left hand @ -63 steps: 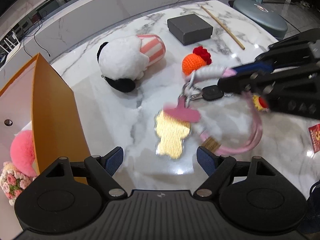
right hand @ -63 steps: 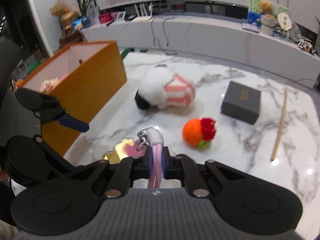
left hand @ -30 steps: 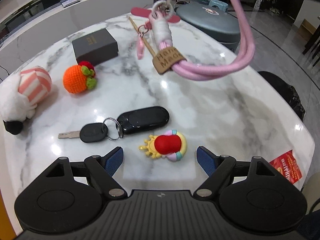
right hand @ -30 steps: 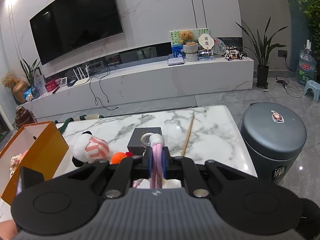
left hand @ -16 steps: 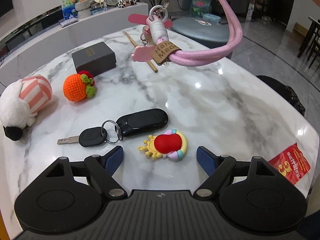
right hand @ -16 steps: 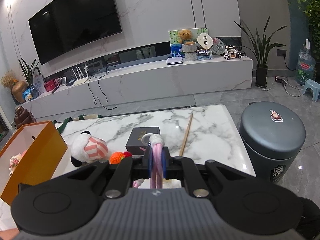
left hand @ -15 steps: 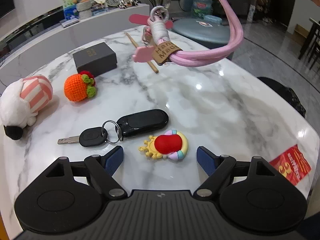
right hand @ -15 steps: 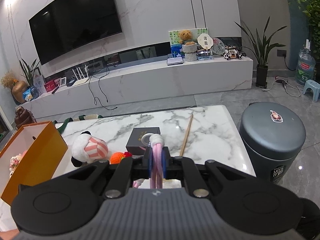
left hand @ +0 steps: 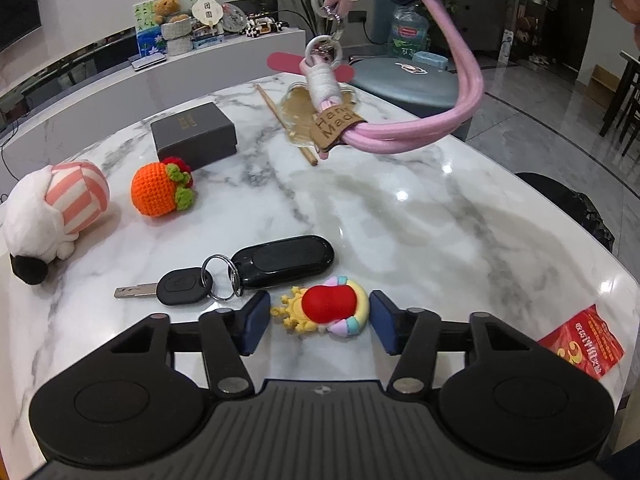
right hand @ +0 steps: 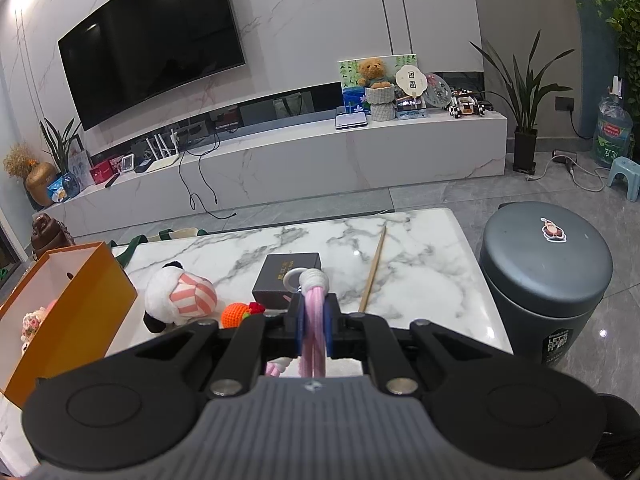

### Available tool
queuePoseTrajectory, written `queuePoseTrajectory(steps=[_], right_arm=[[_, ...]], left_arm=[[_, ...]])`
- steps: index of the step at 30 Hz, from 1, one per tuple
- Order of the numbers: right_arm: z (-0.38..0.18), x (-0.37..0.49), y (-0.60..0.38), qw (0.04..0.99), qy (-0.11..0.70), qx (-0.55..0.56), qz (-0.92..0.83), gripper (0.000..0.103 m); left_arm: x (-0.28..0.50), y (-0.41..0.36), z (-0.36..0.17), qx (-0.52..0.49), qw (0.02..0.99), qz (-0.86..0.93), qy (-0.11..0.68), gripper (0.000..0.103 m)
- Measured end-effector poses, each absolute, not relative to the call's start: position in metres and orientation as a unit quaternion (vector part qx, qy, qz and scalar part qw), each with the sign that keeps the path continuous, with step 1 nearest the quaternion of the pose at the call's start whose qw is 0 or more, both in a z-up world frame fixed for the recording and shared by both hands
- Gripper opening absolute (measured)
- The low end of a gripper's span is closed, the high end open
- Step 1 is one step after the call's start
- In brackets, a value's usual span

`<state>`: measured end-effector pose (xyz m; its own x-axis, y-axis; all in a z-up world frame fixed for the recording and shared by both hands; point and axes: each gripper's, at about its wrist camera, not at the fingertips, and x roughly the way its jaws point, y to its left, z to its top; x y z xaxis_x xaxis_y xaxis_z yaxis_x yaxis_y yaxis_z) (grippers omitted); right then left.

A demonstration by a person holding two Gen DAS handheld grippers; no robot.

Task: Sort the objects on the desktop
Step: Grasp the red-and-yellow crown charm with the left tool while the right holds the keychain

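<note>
My right gripper [right hand: 312, 326] is shut on a pink cord keychain [right hand: 313, 322]; in the left wrist view the keychain [left hand: 400, 132] hangs high over the marble table [left hand: 400, 208] with its "Hand Made" tag and charms dangling. My left gripper [left hand: 314, 320] is open and low over the table, one finger on each side of a red heart charm [left hand: 326, 306]. A black key fob with a car key [left hand: 248, 270] lies just beyond it. A plush sheep [left hand: 52, 208], an orange crochet fruit [left hand: 160, 192] and a dark box [left hand: 192, 134] lie to the left.
A wooden stick [left hand: 284, 120] lies at the table's far side. A red packet [left hand: 582, 346] lies at the right front edge. An orange box [right hand: 60, 300] holding plush items stands at the table's left end. A grey bin [right hand: 546, 280] stands beside the table.
My left gripper has moved forward and down, so its fingers now flank the heart charm. The right gripper holds the keychain aloft, barely moved; the dangling charms have swung.
</note>
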<state>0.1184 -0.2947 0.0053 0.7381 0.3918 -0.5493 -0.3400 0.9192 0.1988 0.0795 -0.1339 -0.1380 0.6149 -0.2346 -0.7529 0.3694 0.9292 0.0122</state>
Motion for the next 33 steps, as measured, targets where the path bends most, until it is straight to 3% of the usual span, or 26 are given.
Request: queuePoseTrajectory(steps=[21,33], right_arm=[[0.006,0.117,-0.288,0.932,0.302,0.037,0.199,0.011],[0.022,0.111,-0.263,0.936,0.28,0.036,0.211,0.01]], left_arm=[[0.077,-0.119,-0.114,0.066,0.895,-0.178,0.403,0.057],[0.074,-0.079,-0.039,0.026,0.92,-0.156,0.358,0.057]])
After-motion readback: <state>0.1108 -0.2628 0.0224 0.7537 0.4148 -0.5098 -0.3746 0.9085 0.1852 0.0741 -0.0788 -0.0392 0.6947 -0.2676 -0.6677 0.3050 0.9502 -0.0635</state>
